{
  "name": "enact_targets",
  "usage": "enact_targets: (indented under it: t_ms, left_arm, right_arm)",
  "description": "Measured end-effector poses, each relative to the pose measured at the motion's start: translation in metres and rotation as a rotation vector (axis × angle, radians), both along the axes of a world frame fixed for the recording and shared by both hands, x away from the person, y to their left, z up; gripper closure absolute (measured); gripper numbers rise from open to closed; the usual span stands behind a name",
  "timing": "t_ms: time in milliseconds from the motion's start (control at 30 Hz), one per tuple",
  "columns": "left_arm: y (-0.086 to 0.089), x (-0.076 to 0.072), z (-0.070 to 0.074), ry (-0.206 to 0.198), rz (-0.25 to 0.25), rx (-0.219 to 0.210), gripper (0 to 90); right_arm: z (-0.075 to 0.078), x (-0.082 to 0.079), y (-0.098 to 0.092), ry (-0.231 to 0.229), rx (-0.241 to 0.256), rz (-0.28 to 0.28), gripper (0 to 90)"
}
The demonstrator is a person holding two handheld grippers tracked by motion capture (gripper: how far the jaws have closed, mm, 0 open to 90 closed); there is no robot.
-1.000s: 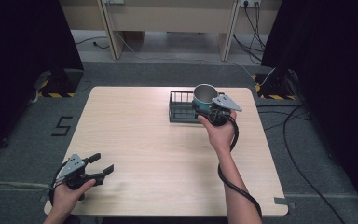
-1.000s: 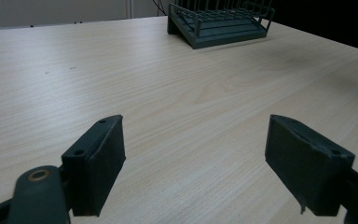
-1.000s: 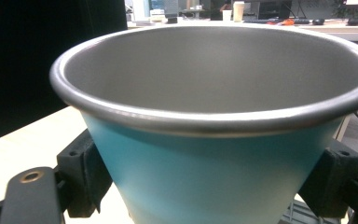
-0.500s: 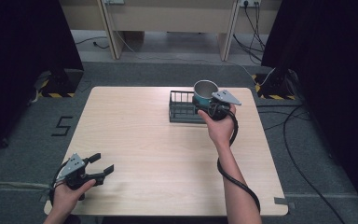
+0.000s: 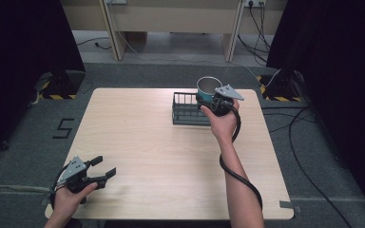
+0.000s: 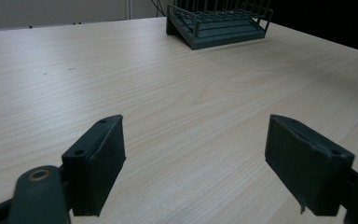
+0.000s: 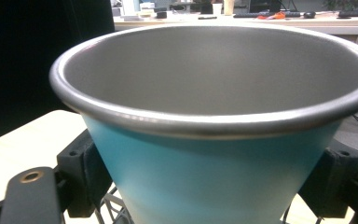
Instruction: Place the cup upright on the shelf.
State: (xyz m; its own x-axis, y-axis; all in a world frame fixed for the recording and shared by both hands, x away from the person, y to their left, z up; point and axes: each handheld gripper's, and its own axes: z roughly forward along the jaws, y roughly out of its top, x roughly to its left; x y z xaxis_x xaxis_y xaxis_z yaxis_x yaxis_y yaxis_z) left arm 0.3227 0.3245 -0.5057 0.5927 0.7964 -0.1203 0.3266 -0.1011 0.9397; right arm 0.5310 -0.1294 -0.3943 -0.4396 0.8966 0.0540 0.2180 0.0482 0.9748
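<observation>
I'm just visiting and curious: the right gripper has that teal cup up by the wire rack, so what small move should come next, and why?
Probably lower it a little. The right gripper is shut on the teal metal cup, upright above the right end of the dark wire rack, whose wires show just below the cup in the right gripper view. The left gripper rests open at the table's near left corner.

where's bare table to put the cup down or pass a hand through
Bare wood runs across the middle of the table, between the open left gripper at the near left corner and the wire rack at the far right. The far left corner is bare too. It is crowded by the rack, where the right gripper holds the teal cup.
</observation>
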Motion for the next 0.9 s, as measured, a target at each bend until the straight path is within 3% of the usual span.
enact_targets:
  t_ms: [900]
  left_arm:
    - [0.0,0.0,0.0,0.004,0.002,-0.011,19.3]
  right_arm:
    - [0.006,0.025,0.007,0.019,0.01,-0.029,18.2]
